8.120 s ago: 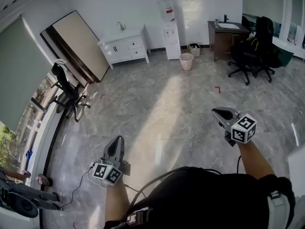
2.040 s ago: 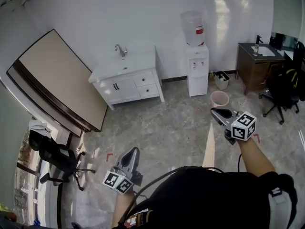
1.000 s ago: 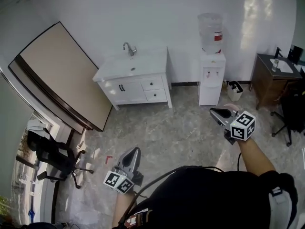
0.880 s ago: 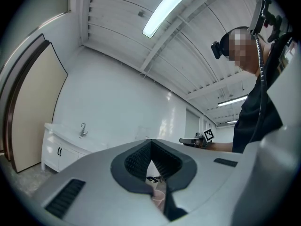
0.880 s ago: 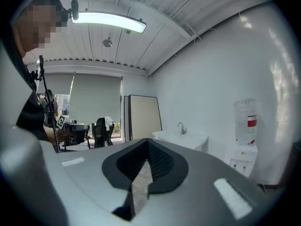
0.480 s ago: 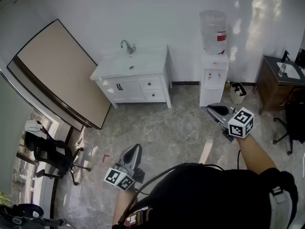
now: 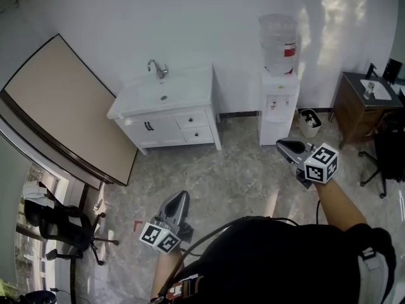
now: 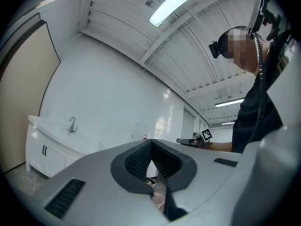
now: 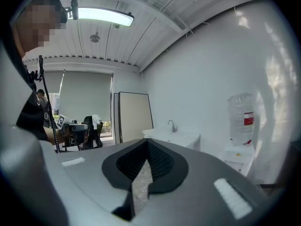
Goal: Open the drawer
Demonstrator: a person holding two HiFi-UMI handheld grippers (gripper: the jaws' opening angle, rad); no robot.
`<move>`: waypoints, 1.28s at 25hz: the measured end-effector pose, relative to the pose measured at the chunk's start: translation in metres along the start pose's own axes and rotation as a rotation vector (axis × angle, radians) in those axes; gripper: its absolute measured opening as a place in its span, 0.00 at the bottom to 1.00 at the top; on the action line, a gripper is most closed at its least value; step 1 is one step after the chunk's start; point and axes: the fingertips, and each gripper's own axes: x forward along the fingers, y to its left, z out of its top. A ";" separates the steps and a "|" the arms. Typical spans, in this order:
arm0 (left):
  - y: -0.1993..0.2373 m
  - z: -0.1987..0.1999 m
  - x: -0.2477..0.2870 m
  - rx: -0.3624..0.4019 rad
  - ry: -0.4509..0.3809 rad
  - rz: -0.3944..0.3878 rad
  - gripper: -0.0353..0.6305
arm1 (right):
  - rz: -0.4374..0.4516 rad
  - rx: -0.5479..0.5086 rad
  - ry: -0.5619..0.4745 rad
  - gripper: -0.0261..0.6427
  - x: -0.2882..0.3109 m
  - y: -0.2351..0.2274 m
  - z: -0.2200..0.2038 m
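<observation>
the left gripper [image 8: 151,147] fills the lower half of the frame, its grey shells meeting at six o'clock, its dark ribbed pads closed together with nothing between them. at eight o'clock stands a white sink cabinet [image 8: 44,154] with dark handles on its doors and a curved faucet [image 8: 72,125] on top; its drawers are too small to tell apart. a beige board [image 8: 23,74] leans at ten o'clock. a long ceiling light [image 8: 176,4] runs at twelve o'clock. at three o'clock the right gripper [image 8: 188,140], with its marker cube [image 8: 206,134], is held out level by a person in dark clothing [image 8: 263,102], who fills the two o'clock edge.
</observation>
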 end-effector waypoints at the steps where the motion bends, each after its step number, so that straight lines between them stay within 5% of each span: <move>1: 0.015 0.005 0.001 0.002 0.003 -0.010 0.05 | -0.006 -0.001 -0.001 0.03 0.013 0.002 0.004; 12: 0.162 0.061 0.006 0.020 0.025 -0.106 0.05 | -0.096 -0.004 -0.029 0.03 0.140 0.024 0.042; 20: 0.220 0.063 0.013 0.000 0.044 -0.125 0.05 | -0.112 0.006 -0.011 0.03 0.195 0.022 0.037; 32: 0.244 0.052 0.105 0.029 0.056 -0.019 0.05 | -0.011 0.021 -0.036 0.03 0.246 -0.094 0.040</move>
